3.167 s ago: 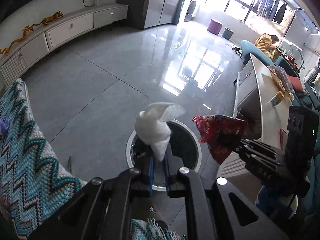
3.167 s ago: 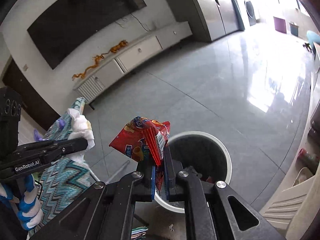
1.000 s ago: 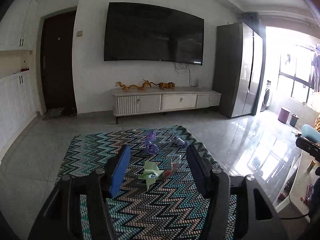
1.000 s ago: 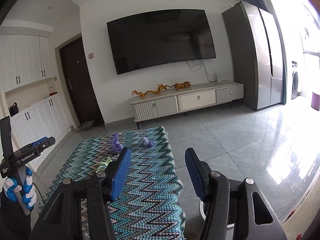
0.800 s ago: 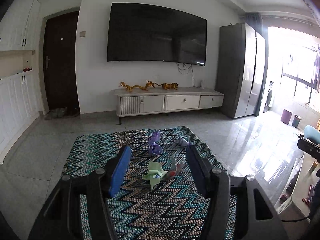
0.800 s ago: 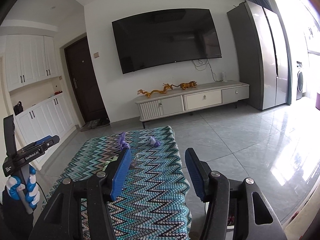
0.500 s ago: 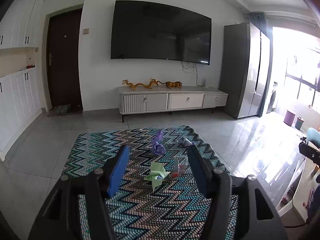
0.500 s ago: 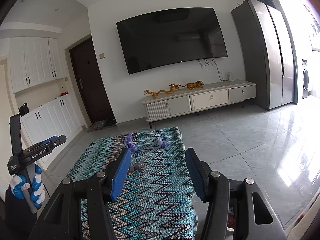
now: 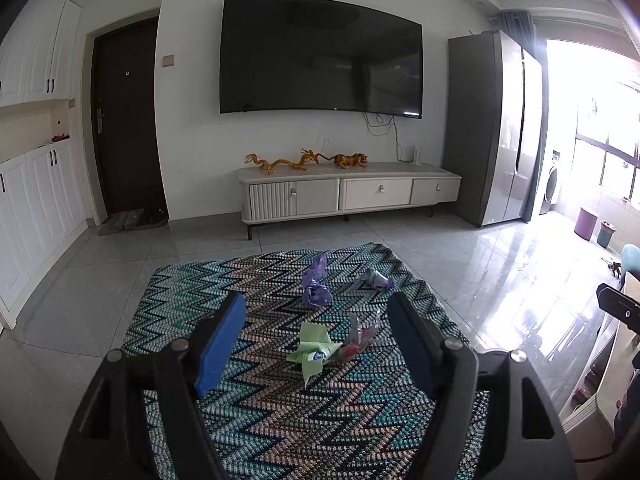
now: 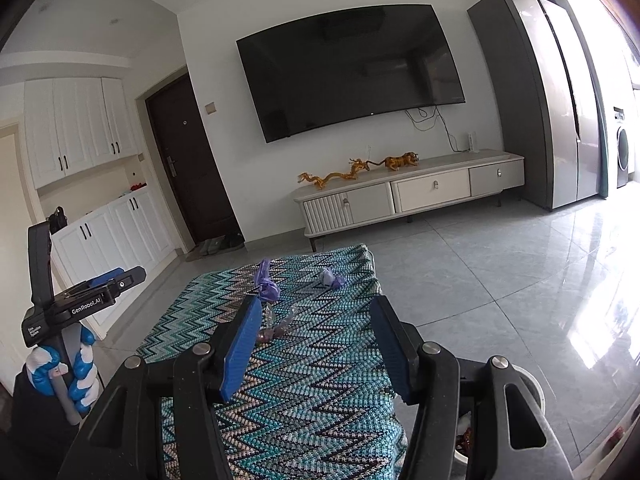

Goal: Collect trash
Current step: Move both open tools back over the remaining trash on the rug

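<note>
In the left wrist view the left gripper [image 9: 316,334] hovers above the zigzag cloth [image 9: 248,412], its jaws wide and opening, with nothing pressed between the blue pads [image 9: 219,344]. Framed in the gap between the 2 fingers, but lying on the cloth beyond them, is a crumpled green wrapper [image 9: 314,350]. A clear wrapper with a red spot [image 9: 356,342] touches its right side. Farther on, towards the far edge of the cloth, sits a purple wrapper [image 9: 315,282], and a small pale purple scrap [image 9: 376,279] lies near the far right corner. The tip of the right gripper [image 9: 618,308] shows at the right border, off the right edge of the cloth.

In the right wrist view the right gripper [image 10: 316,334] hangs over the near right part of the cloth [image 10: 304,392], its jaws about half apart and empty. The clear wrapper [image 10: 274,326] lies just beside the left finger's tip, partly hidden by it, and left of the gap. The purple wrapper [image 10: 267,282] lies beyond that finger, near the far edge. The pale purple scrap [image 10: 332,277] sits by the far right corner, ahead of the gap. The green wrapper cannot be seen from here. The left gripper [image 10: 130,276] appears at the left, off the cloth's left edge, held in a blue and white gloved hand [image 10: 60,372]. Behind the right finger, on the floor by the cloth's right edge, the white rim of a bin [image 10: 534,390] shows, with some trash inside.
</note>
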Motion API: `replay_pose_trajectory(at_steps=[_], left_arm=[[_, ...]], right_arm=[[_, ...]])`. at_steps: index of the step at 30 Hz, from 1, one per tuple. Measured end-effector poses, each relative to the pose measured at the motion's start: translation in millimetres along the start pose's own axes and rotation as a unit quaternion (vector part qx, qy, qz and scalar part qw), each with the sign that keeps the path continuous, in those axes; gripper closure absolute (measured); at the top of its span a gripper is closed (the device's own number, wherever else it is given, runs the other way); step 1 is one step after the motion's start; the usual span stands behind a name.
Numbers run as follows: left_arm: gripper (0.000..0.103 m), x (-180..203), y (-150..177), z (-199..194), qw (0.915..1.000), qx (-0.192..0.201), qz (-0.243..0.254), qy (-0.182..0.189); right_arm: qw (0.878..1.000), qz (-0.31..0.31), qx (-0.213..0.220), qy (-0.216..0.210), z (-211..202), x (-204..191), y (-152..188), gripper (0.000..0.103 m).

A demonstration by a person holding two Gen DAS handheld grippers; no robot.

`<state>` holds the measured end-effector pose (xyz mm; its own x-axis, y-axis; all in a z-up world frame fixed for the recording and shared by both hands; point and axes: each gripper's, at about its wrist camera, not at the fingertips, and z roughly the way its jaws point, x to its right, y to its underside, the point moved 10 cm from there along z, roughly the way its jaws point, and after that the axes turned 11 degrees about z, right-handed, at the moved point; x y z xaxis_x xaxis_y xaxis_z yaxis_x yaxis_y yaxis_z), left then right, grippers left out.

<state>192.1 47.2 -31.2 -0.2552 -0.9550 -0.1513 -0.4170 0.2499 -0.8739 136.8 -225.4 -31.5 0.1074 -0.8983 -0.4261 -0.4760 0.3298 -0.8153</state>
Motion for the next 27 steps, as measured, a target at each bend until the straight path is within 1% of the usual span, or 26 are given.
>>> replay_pose_trajectory(at_steps=[7, 15, 19, 23, 27], left_arm=[[0.031, 6, 5, 11, 0.9999, -0.01, 0.002, 0.005], [0.031, 8, 3, 16, 1.0, -0.004, -0.002, 0.008], [0.031, 8, 5, 19, 0.9998, -0.011, -0.006, 0.014], [0.031, 6, 10, 28, 0.9997, -0.02, -0.007, 0.013], [0.031, 5, 12, 32, 0.9998, -0.019, -0.005, 0.009]], right_arm=[[1.0, 0.006, -0.006, 0.005, 1, 5, 2, 0.049], [1.0, 0.003, -0.01, 0.008, 2, 6, 4, 0.049], [1.0, 0.007, -0.011, 0.007, 5, 6, 5, 0.049], [1.0, 0.011, -0.013, 0.007, 9, 7, 6, 0.049], [1.0, 0.012, -0.016, 0.009, 12, 8, 5, 0.049]])
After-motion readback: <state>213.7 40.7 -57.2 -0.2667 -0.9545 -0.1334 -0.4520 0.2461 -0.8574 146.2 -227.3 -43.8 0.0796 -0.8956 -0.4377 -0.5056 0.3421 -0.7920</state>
